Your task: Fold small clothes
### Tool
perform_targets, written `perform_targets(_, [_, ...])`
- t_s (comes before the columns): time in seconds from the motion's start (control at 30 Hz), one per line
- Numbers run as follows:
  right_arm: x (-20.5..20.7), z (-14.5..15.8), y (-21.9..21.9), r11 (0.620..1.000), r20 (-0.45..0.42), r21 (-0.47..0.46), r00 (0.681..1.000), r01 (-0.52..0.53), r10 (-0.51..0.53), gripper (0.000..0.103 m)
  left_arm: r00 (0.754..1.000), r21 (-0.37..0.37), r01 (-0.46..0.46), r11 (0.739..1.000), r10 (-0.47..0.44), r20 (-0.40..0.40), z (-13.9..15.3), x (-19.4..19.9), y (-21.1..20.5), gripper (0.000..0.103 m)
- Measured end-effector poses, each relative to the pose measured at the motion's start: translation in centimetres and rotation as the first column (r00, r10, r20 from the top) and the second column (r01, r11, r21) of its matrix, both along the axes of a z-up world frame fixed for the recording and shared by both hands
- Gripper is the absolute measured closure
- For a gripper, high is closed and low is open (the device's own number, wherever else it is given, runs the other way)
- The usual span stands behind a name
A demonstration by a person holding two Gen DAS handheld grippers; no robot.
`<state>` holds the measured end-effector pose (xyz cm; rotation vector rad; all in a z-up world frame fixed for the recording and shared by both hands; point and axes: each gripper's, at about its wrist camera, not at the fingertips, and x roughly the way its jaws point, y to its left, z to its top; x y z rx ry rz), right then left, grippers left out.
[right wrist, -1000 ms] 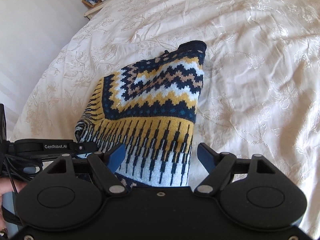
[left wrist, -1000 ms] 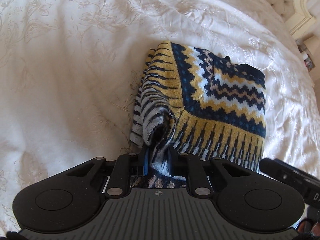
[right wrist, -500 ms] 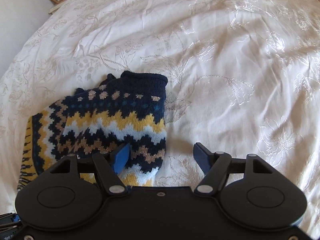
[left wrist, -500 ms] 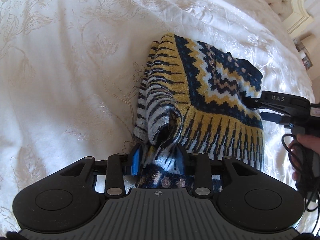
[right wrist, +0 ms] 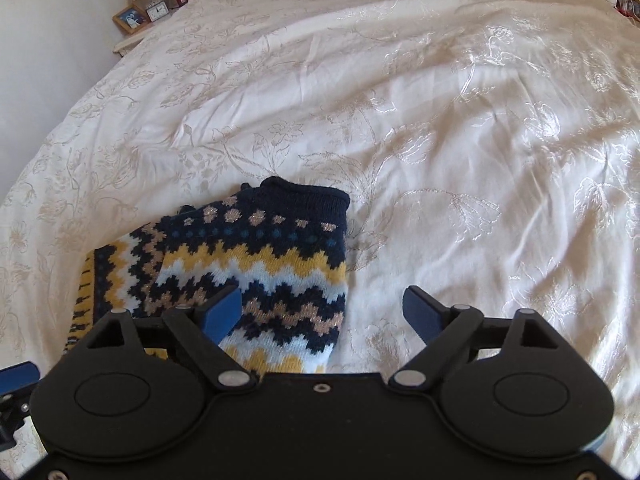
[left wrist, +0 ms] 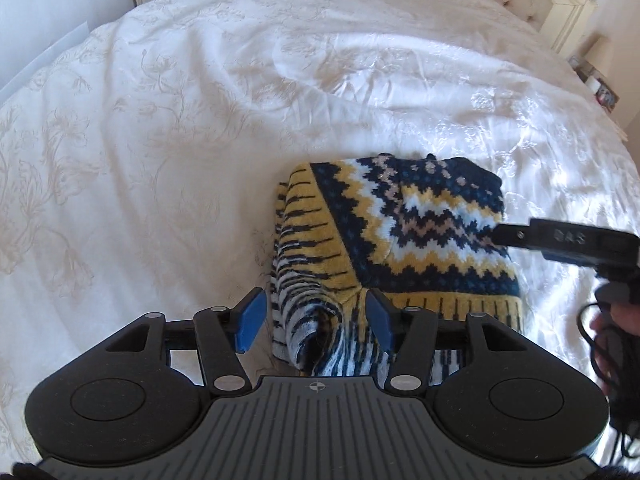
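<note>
Left wrist view: our left gripper (left wrist: 316, 316) tilts steeply down at the bed, jaws opening, blue pads clear of the cloth; a bunched striped corner of the sweater (left wrist: 400, 240) sits between them, not pinched. At the right edge of this view we see the body of our right gripper (left wrist: 560, 240) reaching in over the sweater's right side, with part of a hand (left wrist: 612, 316) and cables behind it.

Right wrist view: our right gripper (right wrist: 322, 312) also pitches steeply down, jaws opening and wide. Its left pad hangs over the knit, its right pad over bare bedspread (right wrist: 460, 140); neither presses on anything.

Count: two grippers; one sweater (right wrist: 256, 264), folded, patterned navy, yellow, white and tan; one bedspread, cream with floral embroidery.

Position: the sweater lies flat on the bedspread just ahead of both grippers. In the right wrist view its long axis runs away from the camera, the navy edge at the far end.

Background: one bedside table (right wrist: 132, 42) with a framed picture (right wrist: 130, 18) and a clock (right wrist: 159, 10).
</note>
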<state>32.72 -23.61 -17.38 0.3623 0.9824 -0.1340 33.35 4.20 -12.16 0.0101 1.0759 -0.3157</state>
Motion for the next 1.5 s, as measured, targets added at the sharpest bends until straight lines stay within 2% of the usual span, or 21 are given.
perform_targets(0.07, [-1.2, -0.3, 0.8, 1.0, -0.027, -0.002, 1.0, -0.016, 0.016, 0.009, 0.998, 0.03, -0.038, 0.999, 0.039, -0.057, -1.6, 0.7, 0.4, 0.05])
perform_targets(0.1, [-1.9, -0.8, 1.2, 1.0, -0.047, -0.002, 0.999, -0.02, 0.02, 0.009, 0.995, 0.042, -0.051, 0.998, 0.054, -0.088, -2.5, 0.8, 0.7, 0.047])
perform_targets(0.2, [-3.9, -2.6, 1.8, 0.999, -0.111, 0.033, 0.994, -0.001, 0.005, 0.006, 0.988, 0.043, -0.089, 0.995, 0.094, -0.124, -4.0, 0.9, 1.9, 0.02])
perform_targets(0.23, [-4.4, -2.9, 1.7, 0.999, -0.119, 0.04, 0.993, 0.016, -0.011, 0.003, 0.987, 0.044, -0.092, 0.995, 0.097, -0.127, -4.0, 0.9, 2.1, 0.016])
perform_targets(0.33, [-5.7, -2.1, 1.4, 0.997, -0.114, 0.05, 0.992, 0.054, -0.048, 0.001, 0.99, 0.079, -0.072, 0.994, 0.081, -0.115, -3.0, 0.5, 2.1, 0.014])
perform_targets(0.4, [-6.2, -0.7, 1.5, 0.998, -0.102, 0.017, 0.993, 0.058, -0.056, 0.001, 0.994, 0.101, -0.049, 0.994, 0.059, -0.095, -1.7, -0.3, 1.7, 0.014])
perform_targets(0.5, [-7.8, 1.9, 2.1, 0.999, -0.023, -0.018, 0.998, 0.051, -0.051, 0.001, 0.997, 0.133, -0.007, 0.991, 0.017, -0.07, -0.1, -1.9, 1.0, 0.012])
perform_targets(0.6, [-9.2, 3.9, 2.7, 0.999, -0.006, -0.039, 1.0, 0.019, -0.019, 0.001, 1.0, 0.164, 0.003, 0.986, 0.001, -0.027, 1.6, -4.4, 0.2, 0.0])
perform_targets(0.77, [-12.8, 5.9, 3.2, 0.999, 0.015, -0.052, 1.0, -0.01, 0.011, 0.001, 1.0, 0.198, 0.0, 0.98, -0.003, 0.013, 3.8, -8.5, -0.9, 0.0])
perform_targets(1.1, [-19.5, 7.7, 2.5, 0.997, -0.003, -0.039, 0.998, -0.065, 0.065, 0.001, 0.999, 0.21, -0.03, 0.977, 0.027, 0.017, 5.8, -15.9, -2.2, 0.0])
perform_targets(1.27, [-21.2, 8.5, 2.6, 0.994, -0.001, -0.06, 0.995, -0.095, 0.095, 0.001, 0.999, 0.207, -0.047, 0.977, 0.042, 0.03, 6.4, -18.2, -2.4, 0.0])
perform_targets(1.5, [-22.1, 9.6, 3.0, 0.987, 0.015, -0.093, 0.991, -0.128, 0.13, 0.001, 0.995, 0.207, -0.096, 0.974, 0.088, 0.048, 7.2, -19.4, -2.2, 0.0])
